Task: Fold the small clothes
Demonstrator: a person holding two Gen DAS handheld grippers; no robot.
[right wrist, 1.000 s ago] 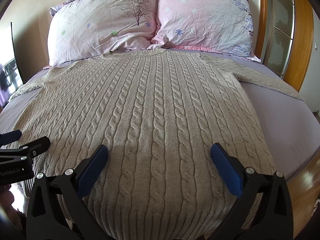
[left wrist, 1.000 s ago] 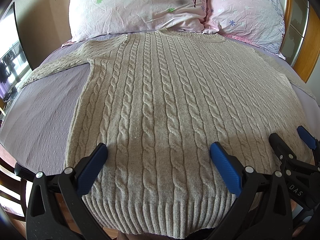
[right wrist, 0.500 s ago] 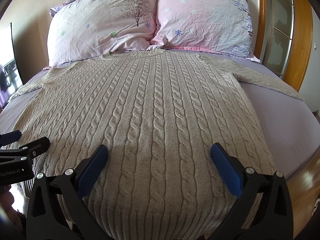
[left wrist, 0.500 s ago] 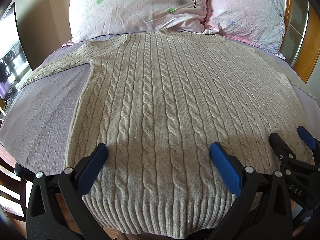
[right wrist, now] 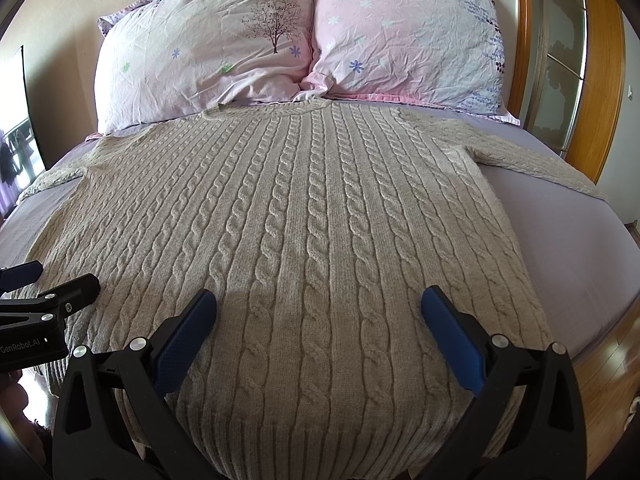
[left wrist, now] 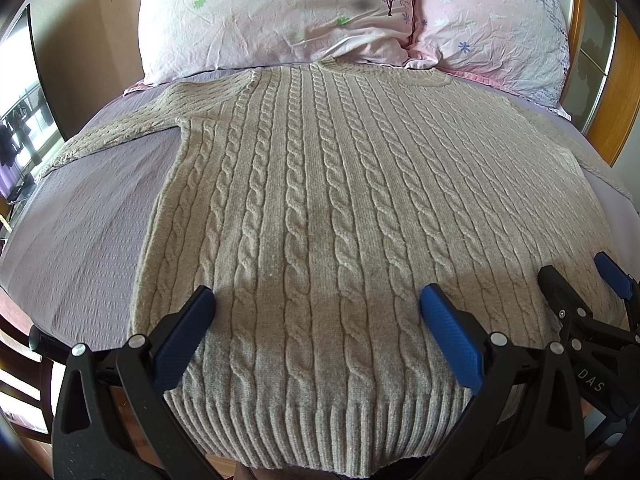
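A beige cable-knit sweater (left wrist: 340,200) lies flat on the bed, neck toward the pillows and ribbed hem (left wrist: 320,428) at the near edge; it also shows in the right wrist view (right wrist: 304,232). Its sleeves spread out to the left (left wrist: 120,136) and right (right wrist: 532,164). My left gripper (left wrist: 318,300) is open and empty, hovering over the hem's left part. My right gripper (right wrist: 320,304) is open and empty over the hem's right part. Each gripper shows in the other's view: the right one at the right edge (left wrist: 580,284), the left one at the left edge (right wrist: 52,284).
The sweater rests on a lilac bedsheet (left wrist: 88,216). Two pink flowered pillows (right wrist: 208,48) (right wrist: 408,36) lean at the head of the bed. A wooden headboard frame (right wrist: 604,80) stands at the right. Wooden floor (right wrist: 612,348) lies beyond the bed's right edge.
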